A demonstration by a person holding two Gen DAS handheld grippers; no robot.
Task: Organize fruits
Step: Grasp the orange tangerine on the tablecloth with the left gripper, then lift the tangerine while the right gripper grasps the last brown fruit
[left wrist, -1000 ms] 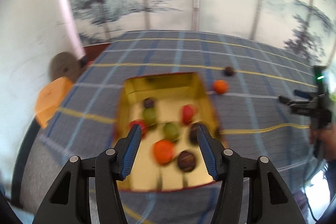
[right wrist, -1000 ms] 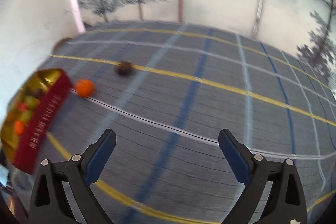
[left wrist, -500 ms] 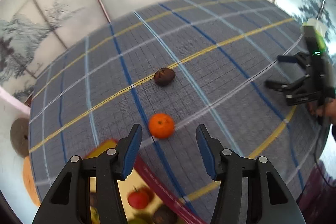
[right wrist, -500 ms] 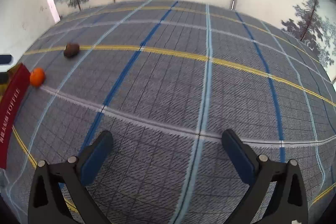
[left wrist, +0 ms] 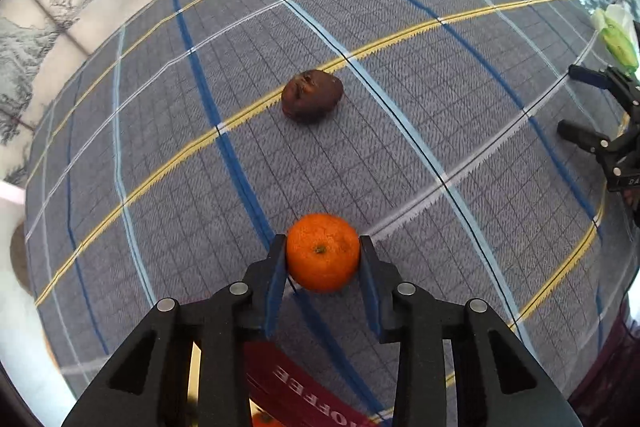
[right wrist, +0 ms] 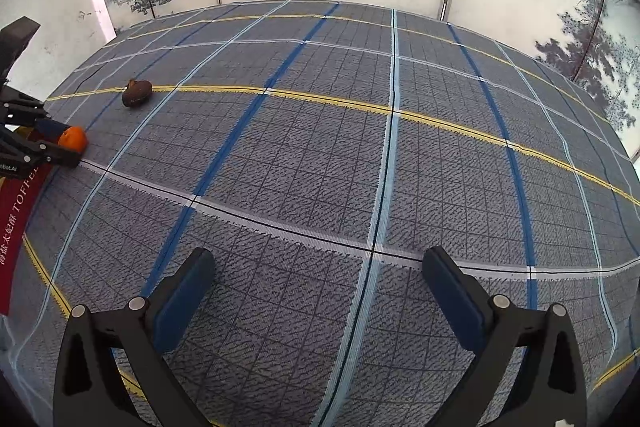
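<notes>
Left gripper [left wrist: 323, 254] has both pads against the orange [left wrist: 322, 251], which sits on the cloth [left wrist: 400, 155] just past the red box [left wrist: 296, 393]; pickup seems underway; next, lift it back over the box; right gripper [right wrist: 318, 291] hangs wide open, empty; brown fruit [left wrist: 312, 101] waits farther out.

Left hand-held gripper [left wrist: 323, 247] closed; right [right wrist: 318, 269] wide.

The tablecloth [right wrist: 320, 155] is woven cloth, matt and coarse, with a ribbed weave and fringed-looking stripes. The orange [left wrist: 323, 251] has dimpled, faintly glossy peel. The brown fruit [left wrist: 312, 101] looks dull and wrinkled. The left gripper [left wrist: 323, 259] is matt black plastic with metal rivets and blue rubbery-looking pads [left wrist: 276, 279]. The red box [right wrist: 14, 215] at the cloth's left edge looks like smooth printed card.
</notes>
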